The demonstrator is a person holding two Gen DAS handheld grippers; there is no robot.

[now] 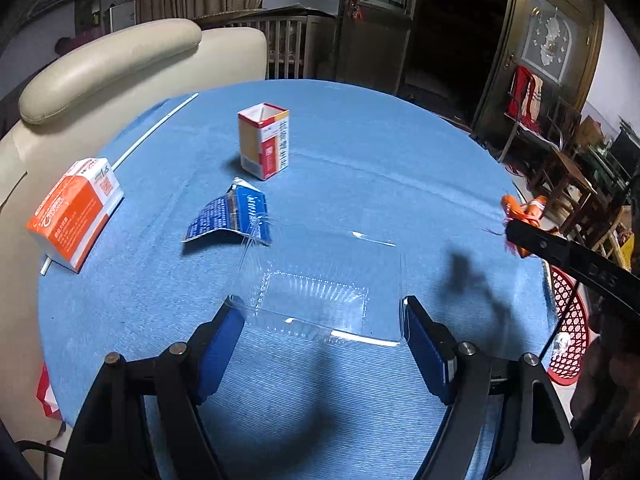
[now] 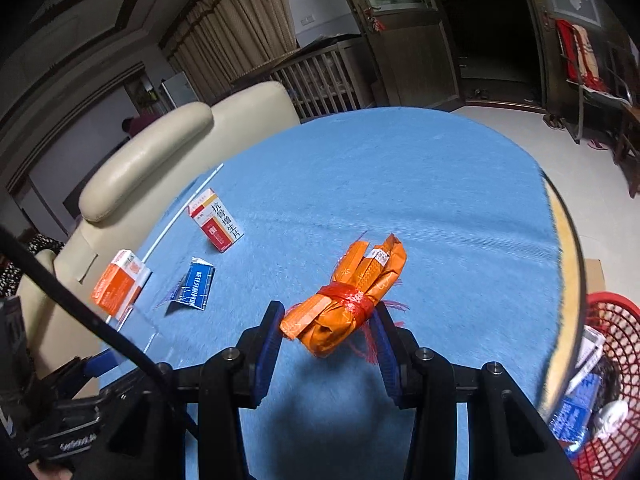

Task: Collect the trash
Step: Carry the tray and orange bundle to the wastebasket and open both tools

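Observation:
My left gripper (image 1: 320,312) is shut on a clear plastic tray (image 1: 320,280), held by its near edge just above the blue table. My right gripper (image 2: 328,320) is shut on an orange wrapped bundle (image 2: 348,292) tied with red string, lifted over the table; the bundle also shows at the right of the left wrist view (image 1: 520,210). On the table lie an orange-and-white box (image 1: 76,216), a flattened blue carton (image 1: 232,216) and an upright medicine box (image 1: 264,140). The same three show in the right wrist view: orange box (image 2: 120,284), blue carton (image 2: 196,282), medicine box (image 2: 216,220).
A red mesh basket (image 2: 616,360) with trash in it stands beside the table at the right, also in the left wrist view (image 1: 568,332). A thin white stick (image 1: 156,132) lies at the table's left. A cream sofa (image 1: 104,72) backs the table. The blue tablecloth (image 1: 380,152) covers the round table.

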